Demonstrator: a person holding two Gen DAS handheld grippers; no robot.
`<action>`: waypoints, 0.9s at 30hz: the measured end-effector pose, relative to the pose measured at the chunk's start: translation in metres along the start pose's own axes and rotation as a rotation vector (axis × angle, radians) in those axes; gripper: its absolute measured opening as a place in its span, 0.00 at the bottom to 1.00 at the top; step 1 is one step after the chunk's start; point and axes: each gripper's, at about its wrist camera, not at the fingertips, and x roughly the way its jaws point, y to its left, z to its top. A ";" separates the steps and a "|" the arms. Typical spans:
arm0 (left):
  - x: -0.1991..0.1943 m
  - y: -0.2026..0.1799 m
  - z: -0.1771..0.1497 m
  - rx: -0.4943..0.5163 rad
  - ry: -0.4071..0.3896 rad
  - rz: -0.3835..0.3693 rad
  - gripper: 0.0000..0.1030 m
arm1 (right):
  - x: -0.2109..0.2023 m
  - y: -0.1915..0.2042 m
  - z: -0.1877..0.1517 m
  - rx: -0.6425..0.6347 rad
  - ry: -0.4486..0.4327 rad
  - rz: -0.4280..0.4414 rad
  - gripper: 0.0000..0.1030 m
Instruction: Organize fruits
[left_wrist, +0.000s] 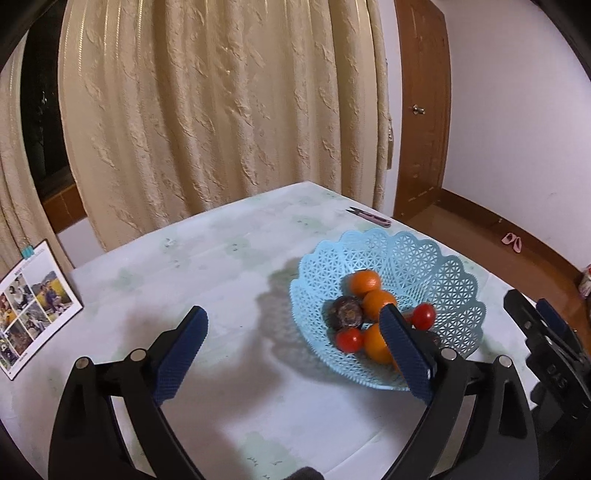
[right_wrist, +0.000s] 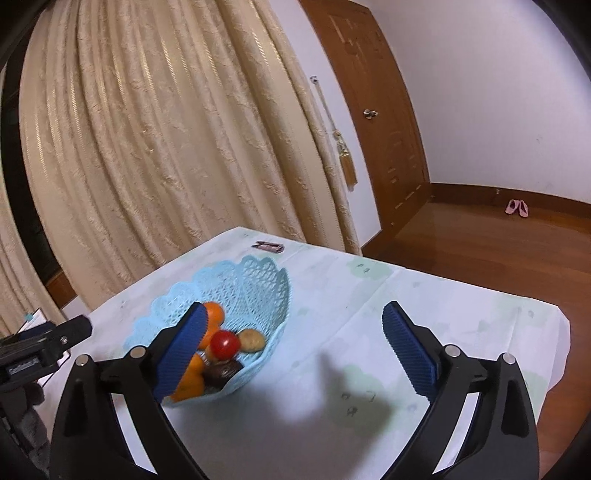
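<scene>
A light blue lattice basket (left_wrist: 436, 258) stands on the pale tablecloth and shows in the right wrist view too (right_wrist: 255, 275). It holds several oranges (left_wrist: 365, 281), two red tomatoes (left_wrist: 423, 316), and a dark brown fruit (left_wrist: 345, 312). In the right wrist view a tomato (right_wrist: 224, 343), a tan fruit (right_wrist: 252, 339) and oranges (right_wrist: 216, 314) lie in it. My left gripper (left_wrist: 293, 326) is open and empty above the cloth, left of the basket. My right gripper (right_wrist: 293, 328) is open and empty, right of the basket; it also shows at the left wrist view's right edge (left_wrist: 543, 325).
A pink thread snipper (left_wrist: 369, 216) lies near the table's far edge. A photo card (left_wrist: 31, 302) sits at the left edge. A beige curtain (left_wrist: 221, 110) hangs behind the table. A wooden door (right_wrist: 373, 110) and pink slippers (right_wrist: 516, 207) are to the right.
</scene>
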 end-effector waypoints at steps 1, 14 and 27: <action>-0.001 0.000 -0.001 0.000 -0.003 0.006 0.91 | -0.003 0.004 -0.001 -0.012 0.002 0.008 0.95; -0.016 0.005 -0.010 -0.010 -0.030 0.041 0.92 | -0.031 0.048 -0.011 -0.189 0.007 0.058 0.97; -0.032 0.002 -0.018 0.021 -0.061 0.087 0.95 | -0.042 0.062 -0.020 -0.287 0.016 0.024 0.97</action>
